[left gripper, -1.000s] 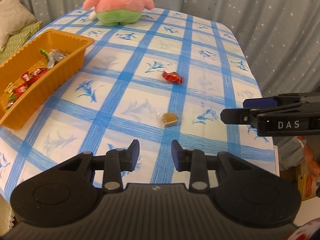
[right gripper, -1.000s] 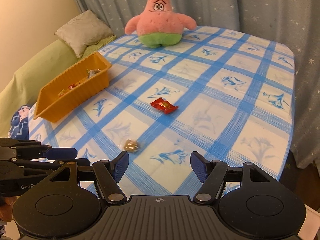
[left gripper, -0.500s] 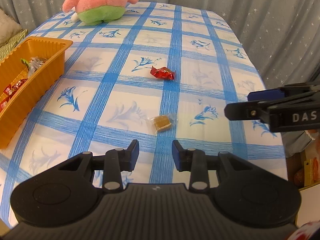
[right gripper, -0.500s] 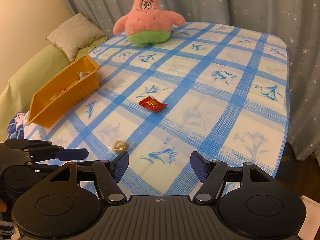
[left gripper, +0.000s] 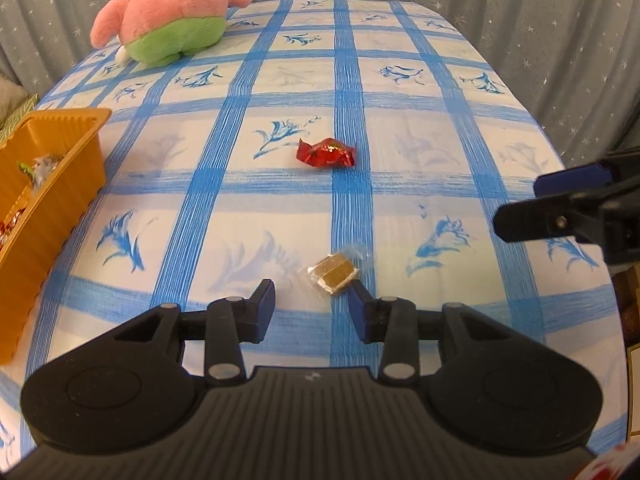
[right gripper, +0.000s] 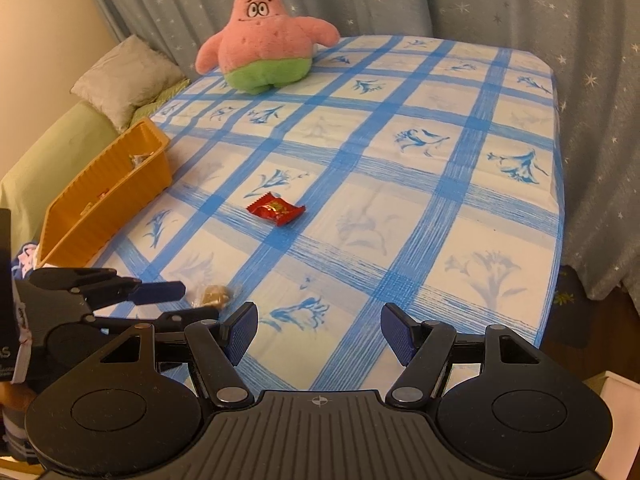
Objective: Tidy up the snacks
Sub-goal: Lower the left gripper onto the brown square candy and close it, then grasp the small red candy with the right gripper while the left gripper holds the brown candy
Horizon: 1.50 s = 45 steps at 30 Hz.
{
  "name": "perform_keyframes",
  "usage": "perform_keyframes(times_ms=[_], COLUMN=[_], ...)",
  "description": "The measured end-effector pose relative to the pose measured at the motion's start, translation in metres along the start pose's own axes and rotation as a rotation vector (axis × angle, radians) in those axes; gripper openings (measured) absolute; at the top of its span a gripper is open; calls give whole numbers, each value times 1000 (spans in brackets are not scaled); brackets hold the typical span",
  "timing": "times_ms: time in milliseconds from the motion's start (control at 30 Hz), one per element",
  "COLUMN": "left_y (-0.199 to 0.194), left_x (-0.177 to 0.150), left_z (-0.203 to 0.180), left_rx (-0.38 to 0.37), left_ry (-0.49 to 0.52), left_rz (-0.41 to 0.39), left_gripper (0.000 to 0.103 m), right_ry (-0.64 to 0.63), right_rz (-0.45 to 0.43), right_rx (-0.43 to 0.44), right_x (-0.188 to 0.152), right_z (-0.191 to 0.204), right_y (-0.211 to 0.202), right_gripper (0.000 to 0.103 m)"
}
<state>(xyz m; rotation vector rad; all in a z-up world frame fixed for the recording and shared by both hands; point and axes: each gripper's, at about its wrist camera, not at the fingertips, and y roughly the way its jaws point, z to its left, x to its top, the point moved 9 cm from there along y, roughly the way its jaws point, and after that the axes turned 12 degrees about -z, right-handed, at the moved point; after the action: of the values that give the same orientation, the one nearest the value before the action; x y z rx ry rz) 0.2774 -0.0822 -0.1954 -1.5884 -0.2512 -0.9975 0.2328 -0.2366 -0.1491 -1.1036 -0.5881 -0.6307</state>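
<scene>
Two fingers (left gripper: 265, 304) astride wrapped brown candy (left gripper: 333, 271).

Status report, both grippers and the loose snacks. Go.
Left gripper opening, nothing gripped, brown candy just ahead of it. Right gripper open, empty. Red candy loose on the tablecloth. Nothing in the way.

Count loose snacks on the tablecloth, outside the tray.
2: a red-wrapped candy mid-cloth, and a clear-wrapped brown candy ahead of the opening left gripper. None seem hidden.
</scene>
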Motion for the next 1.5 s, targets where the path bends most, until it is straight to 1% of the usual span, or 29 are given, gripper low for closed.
perform_keyframes(times_ms=[400, 467, 500, 600, 767, 933, 1100, 1500], left_y=[19, 20, 20, 19, 17, 14, 6, -17], left_x=[18, 19, 19, 18, 17, 17, 16, 7], left_z=[7, 6, 6, 4, 6, 17, 37, 93], left_rx=[-27, -38, -43, -54, -54, -26, 18, 147], left_ry=[-4, -8, -10, -17, -25, -46, -86, -186], left_rz=[-5, -5, -3, 0, -2, -8, -16, -23], left_gripper=[38, 32, 28, 20, 19, 18, 18, 18], right_ry=[38, 40, 40, 42, 33, 3, -59, -322], right_rz=[5, 7, 8, 10, 14, 19, 13, -27], right_rx=[-25, -29, -30, -31, -24, -2, 39, 170], right_x=[3, 4, 4, 4, 6, 8, 15, 44], right_z=[-12, -13, -14, -14, -12, -6, 4, 35], right_y=[7, 8, 9, 11, 16, 25, 37, 86], right_gripper=[68, 68, 68, 68, 68, 68, 68, 68])
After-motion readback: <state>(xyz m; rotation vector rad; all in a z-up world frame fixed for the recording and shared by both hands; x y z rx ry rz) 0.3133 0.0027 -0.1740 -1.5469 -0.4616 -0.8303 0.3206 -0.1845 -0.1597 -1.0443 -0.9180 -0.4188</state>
